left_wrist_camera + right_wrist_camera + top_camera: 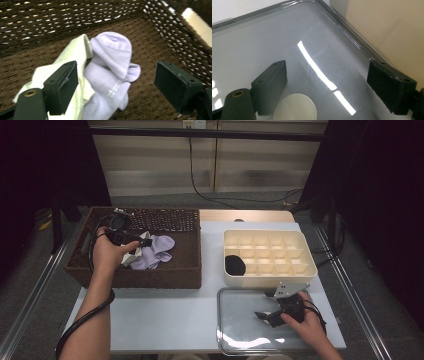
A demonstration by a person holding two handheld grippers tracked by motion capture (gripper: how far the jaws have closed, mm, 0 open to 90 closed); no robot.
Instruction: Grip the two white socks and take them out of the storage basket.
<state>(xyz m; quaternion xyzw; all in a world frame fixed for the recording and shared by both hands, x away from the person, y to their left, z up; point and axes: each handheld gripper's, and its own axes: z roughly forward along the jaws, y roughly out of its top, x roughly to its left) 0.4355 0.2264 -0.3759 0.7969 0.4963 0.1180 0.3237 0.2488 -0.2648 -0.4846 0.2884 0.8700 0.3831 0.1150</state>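
While the left gripper point(115, 85) hangs inside the basket point(185, 270) at the table's far left corner, its jaws stand wide apart with nothing between them yet. They straddle the lilac sock point(110, 75), which lies bunched on the basket floor against a cream sock point(72, 55), the two touching. That wide spread looks deliberate: the lilac bundle is thick and folded, so the jaws need room to drop round it. One pad sits over the cream fabric, so a careless close could catch both.

Over at the near right corner, the right gripper point(263, 315) rests low over the clear tray point(225, 340), jaws likewise well open and empty. It seems parked there, waiting out of the way. Seen from the right gripper view, the tray point(262, 37) shines under the lamp, with the organiser's point(387, 30) beige wall just beside its rim.

That organiser point(270, 277) sits on the right, behind the tray, with a black sock point(234, 265) already tucked in a near-left compartment. My guess: the lilac one is headed there too.
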